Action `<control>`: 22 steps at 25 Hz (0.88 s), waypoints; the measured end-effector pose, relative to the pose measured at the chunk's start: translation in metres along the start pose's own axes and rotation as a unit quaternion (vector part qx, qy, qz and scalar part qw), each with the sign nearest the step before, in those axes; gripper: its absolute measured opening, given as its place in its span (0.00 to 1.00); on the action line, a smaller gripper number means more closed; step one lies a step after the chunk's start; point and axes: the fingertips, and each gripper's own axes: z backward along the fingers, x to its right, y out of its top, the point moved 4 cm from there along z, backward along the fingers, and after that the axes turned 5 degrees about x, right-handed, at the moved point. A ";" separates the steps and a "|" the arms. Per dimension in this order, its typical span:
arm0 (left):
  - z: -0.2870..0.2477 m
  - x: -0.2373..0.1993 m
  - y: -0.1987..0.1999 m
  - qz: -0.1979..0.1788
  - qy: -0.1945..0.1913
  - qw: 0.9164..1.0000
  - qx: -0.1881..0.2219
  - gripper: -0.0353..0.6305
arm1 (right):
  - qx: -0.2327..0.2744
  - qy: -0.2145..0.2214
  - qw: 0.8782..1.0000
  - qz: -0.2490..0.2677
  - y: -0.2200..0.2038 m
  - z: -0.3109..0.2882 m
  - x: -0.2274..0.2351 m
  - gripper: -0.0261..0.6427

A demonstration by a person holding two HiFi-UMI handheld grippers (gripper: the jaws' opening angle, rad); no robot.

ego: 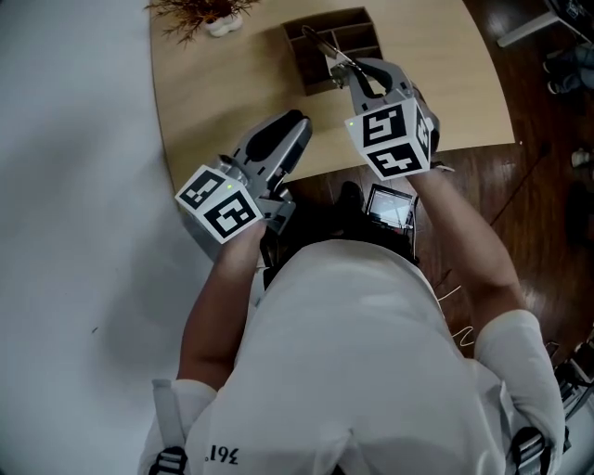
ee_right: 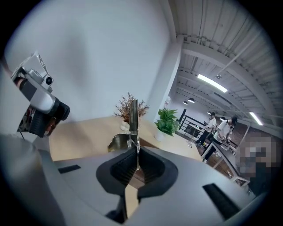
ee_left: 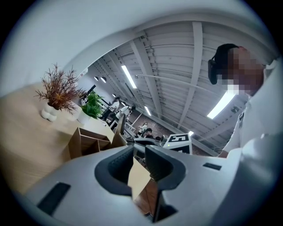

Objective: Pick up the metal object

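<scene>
- My right gripper [ee_right: 136,153], centre frame, had its jaws clamped on the metal object [ee_right: 133,114], which stood upright.
- In the head view, the object [ego: 327,53] sat top centre, over the wooden organizer [ego: 299,67].
- My left gripper [ee_left: 139,154] had its jaws narrowly apart and empty.

1. the head view looks steeply down from above the person's shoulders onto the table [ego: 223,93], with the left gripper [ego: 290,130] and right gripper [ego: 342,72] close below.
2. the left gripper view sits right behind its jaws, tilted up across the tabletop toward the ceiling [ee_left: 177,57].
3. the right gripper view sits just as near its jaws (the metal object [ee_right: 133,117] stands right before the lens), facing the white wall [ee_right: 97,57].
4. all three views share the dried plant [ego: 197,13]; the head and left gripper views also share the wooden organizer [ego: 334,46].
</scene>
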 end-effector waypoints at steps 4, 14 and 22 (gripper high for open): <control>0.003 0.006 0.003 0.005 -0.011 1.000 0.006 0.14 | 0.008 0.003 1.000 -0.016 0.002 0.011 -0.003 0.05; 0.003 0.008 0.004 0.016 -0.025 1.000 0.009 0.14 | 0.020 0.013 0.999 -0.048 0.009 0.030 -0.003 0.05; 0.012 0.019 0.002 0.012 -0.034 0.999 0.005 0.14 | 0.033 0.016 0.997 -0.075 0.015 0.056 -0.003 0.05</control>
